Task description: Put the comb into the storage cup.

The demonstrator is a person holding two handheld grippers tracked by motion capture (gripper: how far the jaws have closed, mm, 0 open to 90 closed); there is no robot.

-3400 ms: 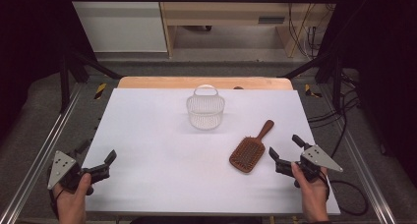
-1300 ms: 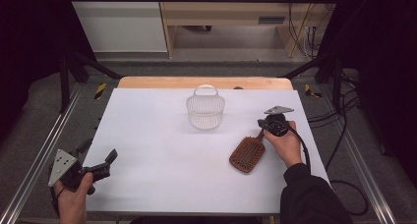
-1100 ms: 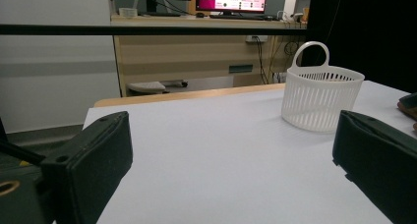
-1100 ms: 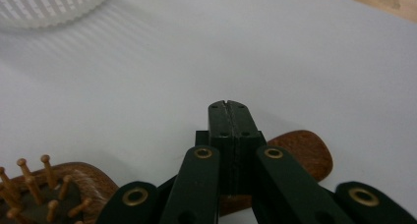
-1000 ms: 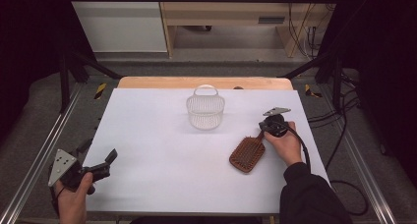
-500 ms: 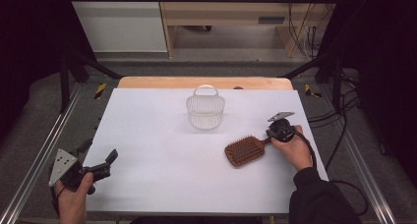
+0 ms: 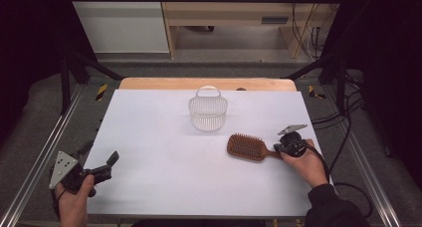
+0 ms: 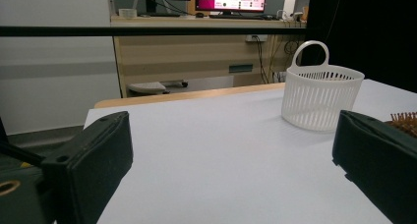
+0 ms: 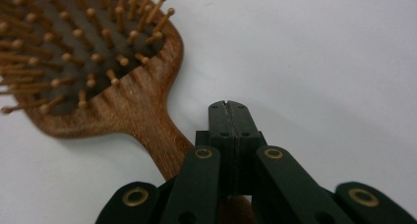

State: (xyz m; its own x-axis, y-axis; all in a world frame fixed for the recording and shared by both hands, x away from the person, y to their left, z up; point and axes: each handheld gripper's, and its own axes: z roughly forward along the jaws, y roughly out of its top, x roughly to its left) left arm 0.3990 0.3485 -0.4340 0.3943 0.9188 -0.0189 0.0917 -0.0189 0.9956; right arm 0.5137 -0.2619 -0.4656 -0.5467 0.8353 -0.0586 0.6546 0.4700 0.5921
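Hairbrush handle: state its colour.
Reddish-brown wood, the hairbrush handle shows best in the right gripper view.

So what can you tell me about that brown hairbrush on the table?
The hairbrush looks wooden, with a rounded-square paddle head, a dark cushion full of ball-tipped pins, and a narrow handle. It lies flat on the white table, bristles up, head pointing toward the table's middle, a little in front of the white basket. The right hand-held gripper sits shut at its handle.
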